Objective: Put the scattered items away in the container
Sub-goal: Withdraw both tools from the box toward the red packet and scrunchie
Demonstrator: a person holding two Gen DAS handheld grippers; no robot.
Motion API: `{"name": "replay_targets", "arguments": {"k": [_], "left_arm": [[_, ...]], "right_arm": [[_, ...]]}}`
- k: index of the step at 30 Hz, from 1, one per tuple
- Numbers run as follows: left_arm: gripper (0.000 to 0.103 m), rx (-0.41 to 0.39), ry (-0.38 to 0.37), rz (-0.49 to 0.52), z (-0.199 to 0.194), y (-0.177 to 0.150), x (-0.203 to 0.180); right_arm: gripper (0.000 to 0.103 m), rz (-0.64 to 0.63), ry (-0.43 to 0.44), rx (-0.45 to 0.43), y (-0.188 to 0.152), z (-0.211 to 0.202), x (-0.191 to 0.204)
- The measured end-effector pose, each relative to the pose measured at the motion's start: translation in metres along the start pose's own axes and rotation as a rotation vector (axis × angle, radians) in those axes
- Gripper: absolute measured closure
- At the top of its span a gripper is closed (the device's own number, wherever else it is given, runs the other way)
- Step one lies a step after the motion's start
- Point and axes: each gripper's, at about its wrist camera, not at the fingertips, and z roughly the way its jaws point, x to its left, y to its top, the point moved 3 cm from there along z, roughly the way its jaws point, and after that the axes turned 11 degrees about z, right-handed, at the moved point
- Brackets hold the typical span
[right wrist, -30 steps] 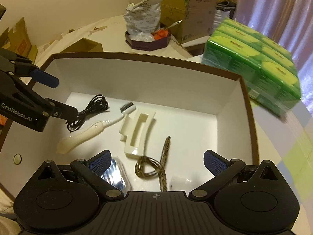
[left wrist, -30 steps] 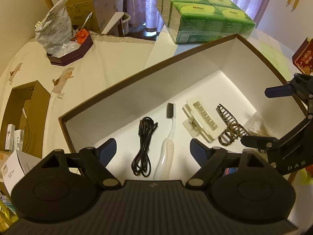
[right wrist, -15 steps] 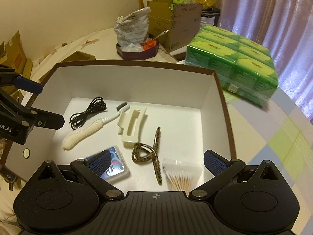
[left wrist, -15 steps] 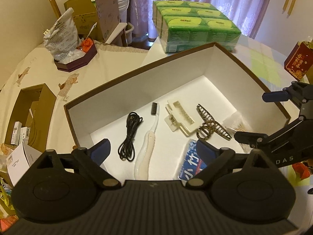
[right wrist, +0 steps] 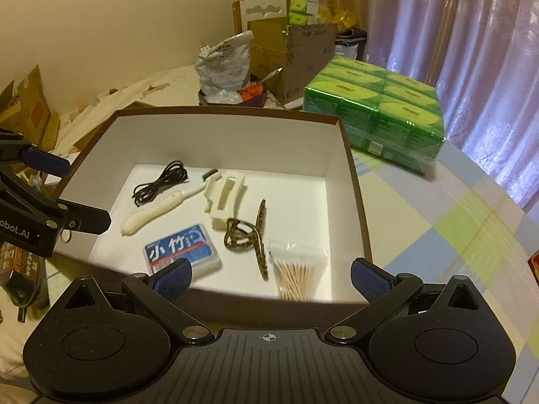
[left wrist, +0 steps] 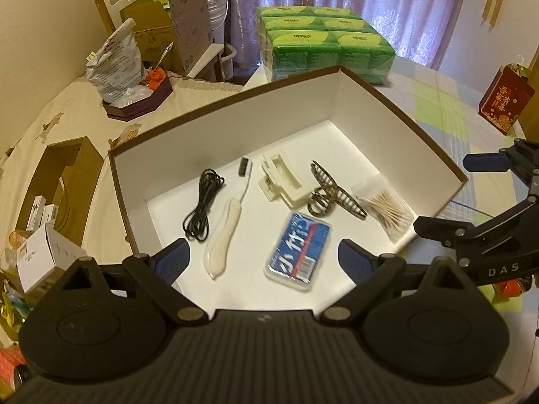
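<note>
Ahead of the gripper, the box [left wrist: 397,107] held six things: one black cable [left wrist: 202,203], one toothbrush [left wrist: 227,222], two hair clips, cream [left wrist: 281,181] and brown [left wrist: 331,193], one blue case [left wrist: 298,247], one bag of cotton swabs [left wrist: 387,207].

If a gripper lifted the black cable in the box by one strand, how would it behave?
The black cable is a loose, untied bundle, so it would probably sag and uncoil. It looks thin, likely light. Pushed, it might smear out toward the toothbrush beside it.
</note>
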Motion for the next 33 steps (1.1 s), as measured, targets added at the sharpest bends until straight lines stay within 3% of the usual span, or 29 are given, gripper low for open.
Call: {"name": "replay_targets", "arguments": {"k": [10, 33], "left_arm": [[0.010, -0.020, 0.020, -0.004, -0.028, -0.018, -0.040], [0.009, -0.034, 0.047, -0.018, -0.066, -0.058, -0.094]], "right_arm": [[0.000, 0.001, 0.014, -0.033, -0.025, -0.037, -0.010], [0.000, 0.014, 0.054, -0.081, -0.074, -0.098, -0.024]]}}
